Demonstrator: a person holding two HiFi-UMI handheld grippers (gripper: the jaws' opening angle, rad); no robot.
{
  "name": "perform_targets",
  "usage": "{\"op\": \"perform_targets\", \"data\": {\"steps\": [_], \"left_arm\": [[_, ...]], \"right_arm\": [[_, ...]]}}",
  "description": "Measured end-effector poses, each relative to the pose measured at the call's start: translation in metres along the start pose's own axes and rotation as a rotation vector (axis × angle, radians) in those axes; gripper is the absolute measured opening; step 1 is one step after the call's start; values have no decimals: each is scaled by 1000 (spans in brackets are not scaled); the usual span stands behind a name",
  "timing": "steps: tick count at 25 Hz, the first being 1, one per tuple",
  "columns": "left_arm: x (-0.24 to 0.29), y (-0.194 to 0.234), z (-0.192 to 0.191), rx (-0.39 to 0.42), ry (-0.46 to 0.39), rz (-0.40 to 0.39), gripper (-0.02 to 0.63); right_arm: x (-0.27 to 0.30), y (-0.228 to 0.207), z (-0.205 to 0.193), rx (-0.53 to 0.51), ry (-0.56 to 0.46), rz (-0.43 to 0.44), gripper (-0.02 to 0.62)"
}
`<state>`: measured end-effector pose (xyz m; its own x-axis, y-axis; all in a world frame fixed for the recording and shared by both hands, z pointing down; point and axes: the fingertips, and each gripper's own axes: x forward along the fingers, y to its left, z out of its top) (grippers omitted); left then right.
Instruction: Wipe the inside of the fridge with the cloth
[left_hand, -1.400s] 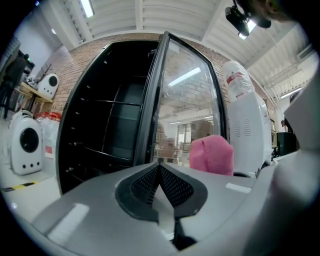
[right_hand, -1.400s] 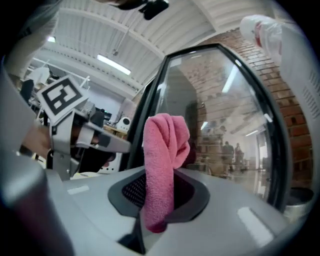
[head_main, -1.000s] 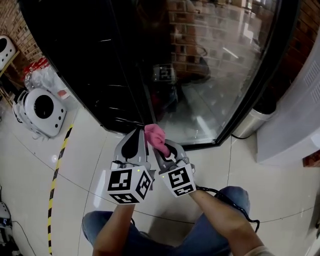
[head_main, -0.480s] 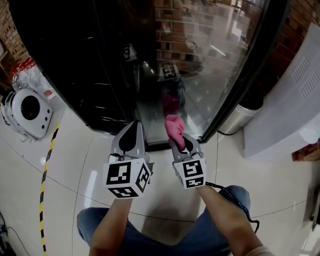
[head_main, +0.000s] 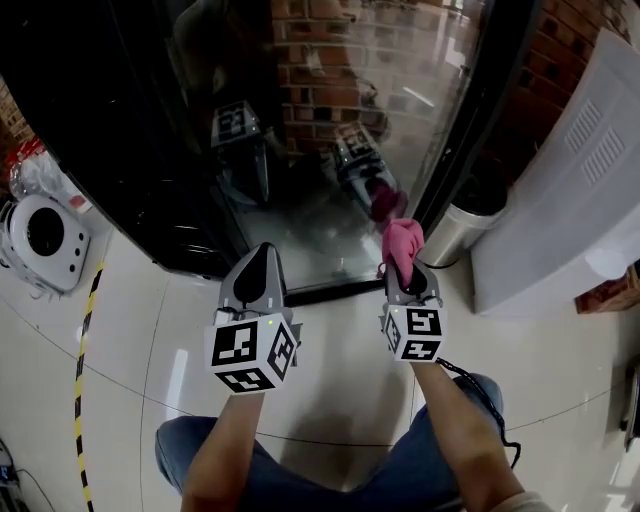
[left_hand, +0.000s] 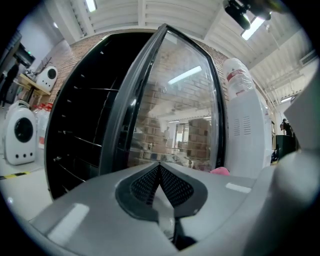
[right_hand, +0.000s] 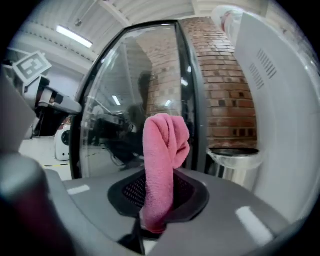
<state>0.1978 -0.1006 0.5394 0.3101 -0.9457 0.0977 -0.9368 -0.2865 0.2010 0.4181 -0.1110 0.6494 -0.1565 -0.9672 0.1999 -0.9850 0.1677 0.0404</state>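
To wipe well, the cloth should pass the glass door into the fridge and press flat, not by its tip (whether the door stands open, I cannot tell). The right gripper is clamped on the cloth, which sticks out beyond its fingertips, near the door's edge. The left gripper, jaws together, holds nothing; the door lies ahead of it.
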Motion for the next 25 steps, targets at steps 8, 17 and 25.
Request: {"op": "perform_targets", "data": {"steps": [8, 17, 25], "left_arm": [[3, -8, -13, 3, 24, 3, 8], [-9, 12, -34, -32, 18, 22, 8], [-30, 52, -67, -101, 73, 100, 8]], "right_arm": [[-20, 21, 30, -64, -92, 100, 63], [-28, 172, -1, -206, -47, 460, 63], [-10, 241, -54, -73, 116, 517, 63]]}}
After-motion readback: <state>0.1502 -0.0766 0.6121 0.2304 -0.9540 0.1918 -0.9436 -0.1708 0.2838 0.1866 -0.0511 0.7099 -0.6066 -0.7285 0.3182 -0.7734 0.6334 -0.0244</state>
